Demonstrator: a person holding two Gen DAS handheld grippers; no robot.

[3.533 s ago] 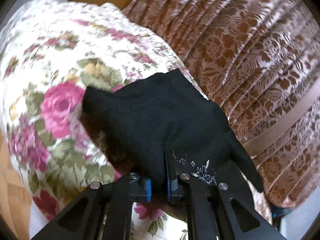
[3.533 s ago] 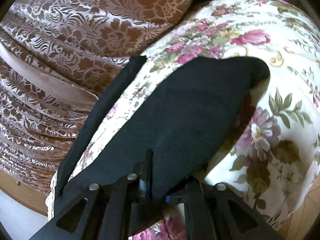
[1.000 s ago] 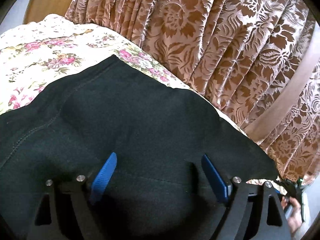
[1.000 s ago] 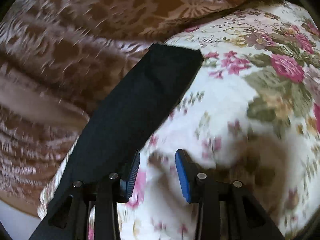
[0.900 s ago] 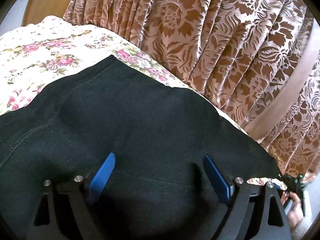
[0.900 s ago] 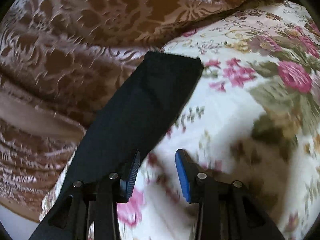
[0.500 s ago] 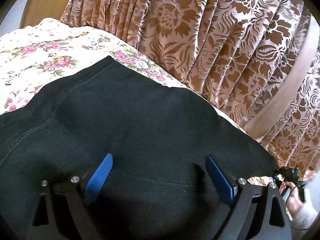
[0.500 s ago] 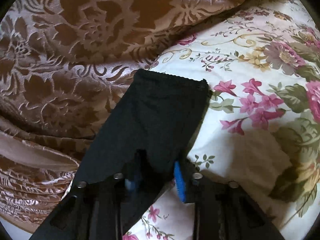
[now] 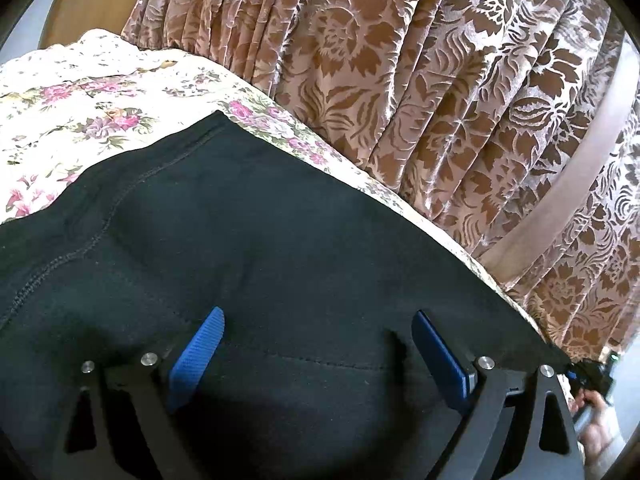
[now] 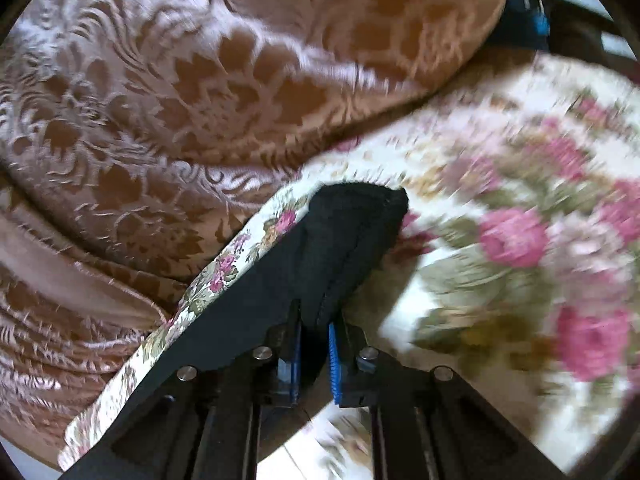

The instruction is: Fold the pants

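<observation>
Black pants [image 9: 240,220] lie spread flat on a floral bedspread [image 9: 80,92], filling the lower half of the left wrist view. My left gripper [image 9: 316,316] stands open low over the cloth, with its blue pads [image 9: 200,348] wide apart and nothing pinched. In the right wrist view, the narrow end of a pants leg [image 10: 352,224] is bunched and lifted off the bedspread [image 10: 500,280]. My right gripper [image 10: 316,320] is closing tight on it, its pads pressing the cloth. The leg trails down to the lower left along the bed's edge.
A brown patterned curtain [image 9: 400,80] hangs right behind the bed's far edge and fills the upper left of the right wrist view [image 10: 200,100]. A person's hand [image 9: 596,428] shows at the lower right of the left wrist view. A dark object [image 10: 524,12] sits top right.
My right gripper went from open beside the leg end to shut on it and has lifted it, bunching the cloth. The left gripper stayed in place with its jaws slightly wider.
</observation>
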